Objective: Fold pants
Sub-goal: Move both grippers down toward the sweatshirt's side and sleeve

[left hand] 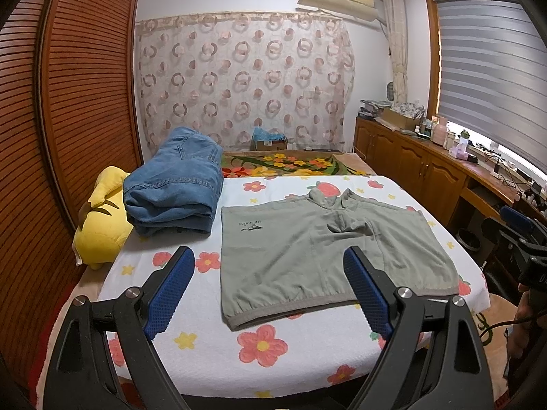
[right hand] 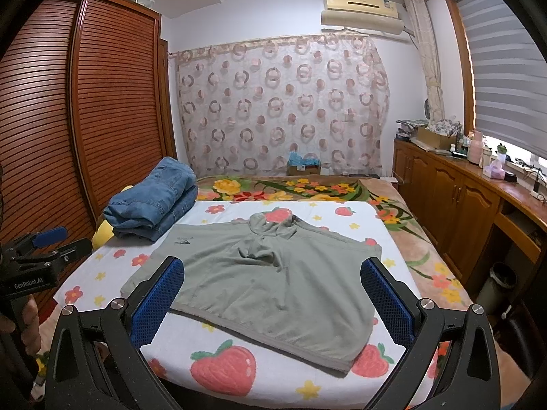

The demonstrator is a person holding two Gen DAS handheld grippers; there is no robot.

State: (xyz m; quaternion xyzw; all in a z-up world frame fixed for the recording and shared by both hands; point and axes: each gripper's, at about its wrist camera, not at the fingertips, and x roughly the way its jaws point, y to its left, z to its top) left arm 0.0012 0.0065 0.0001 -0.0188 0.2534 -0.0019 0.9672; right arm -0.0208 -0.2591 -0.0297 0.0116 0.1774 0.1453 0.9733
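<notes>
Denim jeans (left hand: pixel 174 184), folded, lie beside grey pants (left hand: pixel 324 253).

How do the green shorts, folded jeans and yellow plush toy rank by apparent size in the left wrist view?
1. green shorts
2. folded jeans
3. yellow plush toy, partly hidden behind the jeans, so its true size is unsure.

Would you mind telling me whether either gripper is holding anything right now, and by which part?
Nothing is held. The left gripper and right gripper are both open above the bed, and the green shorts lie flat, untouched.
</notes>
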